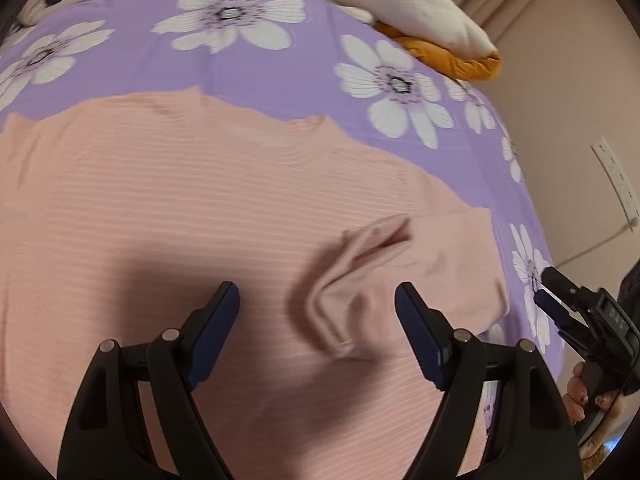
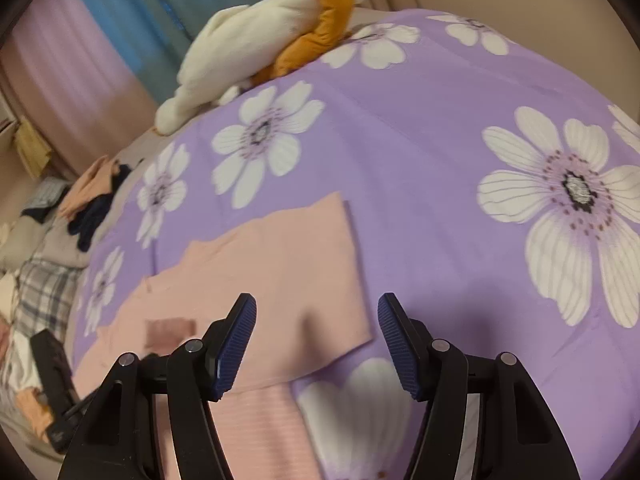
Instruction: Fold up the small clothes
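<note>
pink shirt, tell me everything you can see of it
The pink shirt is a pale salmon knit with fine horizontal ribbing, lying spread flat on the purple flowered bedcover. Its collar points toward the far side, and one sleeve is folded in over the body. Neither claw holds it.

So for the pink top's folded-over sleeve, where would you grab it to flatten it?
Probably at the cuff end of the sleeve, the rumpled tip lying on the pink top. It stands proud of the flat body, so a finger can get under it. Come from above with the open left gripper, whose fingers already straddle it; the right gripper is open and empty.
</note>
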`<state>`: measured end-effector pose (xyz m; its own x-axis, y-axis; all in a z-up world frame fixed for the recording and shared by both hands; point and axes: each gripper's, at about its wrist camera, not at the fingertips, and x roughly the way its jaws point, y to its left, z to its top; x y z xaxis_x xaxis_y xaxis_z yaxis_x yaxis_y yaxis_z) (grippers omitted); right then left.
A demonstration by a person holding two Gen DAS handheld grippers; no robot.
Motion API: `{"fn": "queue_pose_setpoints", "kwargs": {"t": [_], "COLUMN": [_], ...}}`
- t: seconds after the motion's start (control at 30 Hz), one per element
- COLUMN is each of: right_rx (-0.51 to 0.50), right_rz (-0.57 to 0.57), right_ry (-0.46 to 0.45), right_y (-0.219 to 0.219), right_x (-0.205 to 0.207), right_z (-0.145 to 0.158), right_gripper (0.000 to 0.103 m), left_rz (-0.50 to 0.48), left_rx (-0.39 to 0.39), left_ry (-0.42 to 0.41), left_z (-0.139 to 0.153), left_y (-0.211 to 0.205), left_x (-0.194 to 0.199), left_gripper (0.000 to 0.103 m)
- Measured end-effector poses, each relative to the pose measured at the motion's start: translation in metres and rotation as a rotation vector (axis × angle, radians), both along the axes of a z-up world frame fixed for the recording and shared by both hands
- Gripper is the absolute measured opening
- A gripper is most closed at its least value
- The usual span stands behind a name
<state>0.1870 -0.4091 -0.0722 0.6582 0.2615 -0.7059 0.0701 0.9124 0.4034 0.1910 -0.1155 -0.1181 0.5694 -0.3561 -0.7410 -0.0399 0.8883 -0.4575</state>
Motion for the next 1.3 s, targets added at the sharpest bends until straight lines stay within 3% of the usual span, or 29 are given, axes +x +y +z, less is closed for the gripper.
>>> {"fn": "queue_pose_setpoints", "kwargs": {"t": [0.1,0.2,0.23,0.33,0.4,0.8,0.93,1.07,1.3], "right_rx": [0.011,0.009,0.009,0.006,0.007,0.017,0.03,0.043,0.101], "right_rz": [0.009,0.023,0.023,0.029,0.027,0.045,0.057,0.069,0.123], "right_ry": [0.007,0.022,0.024,0.025,0.028,0.032,0.021,0.013,0.043], "right_y": [0.001,-0.002,-0.001,-0.001,0.0,0.004,0.004,0.004,0.01], "right_x": [0.003,0.003,0.004,0.004,0.004,0.006,0.005,0.005,0.015], "right_z": [-0.004,-0.007,-0.008,-0.009,-0.009,-0.012,-0.01,-0.009,-0.018], "right_gripper": [0.063,0.063,0.063,0.063,0.063,0.063,0.063,0.063,0.063], "left_rz": [0.007,0.021,0.02,0.036,0.049,0.035,0.051,0.08,0.16], "left_rx": [0.033,0.072,0.07,0.023,0.01,-0.009,0.045,0.036,0.086], "left_ry": [0.01,-0.013,-0.013,0.01,0.015,-0.151,-0.202,-0.26,-0.299], "left_z": [-0.007,-0.007,-0.008,-0.01,-0.006,0.062,0.084,0.105,0.124], "left_y": [-0.008,-0.012,-0.011,-0.008,-0.007,-0.008,-0.006,0.009,0.046], "left_x": [0.01,0.015,0.015,0.018,0.017,-0.001,-0.005,-0.01,-0.014], "left_gripper": [0.07,0.039,0.022,0.01,0.009,0.005,0.005,0.005,0.005]}}
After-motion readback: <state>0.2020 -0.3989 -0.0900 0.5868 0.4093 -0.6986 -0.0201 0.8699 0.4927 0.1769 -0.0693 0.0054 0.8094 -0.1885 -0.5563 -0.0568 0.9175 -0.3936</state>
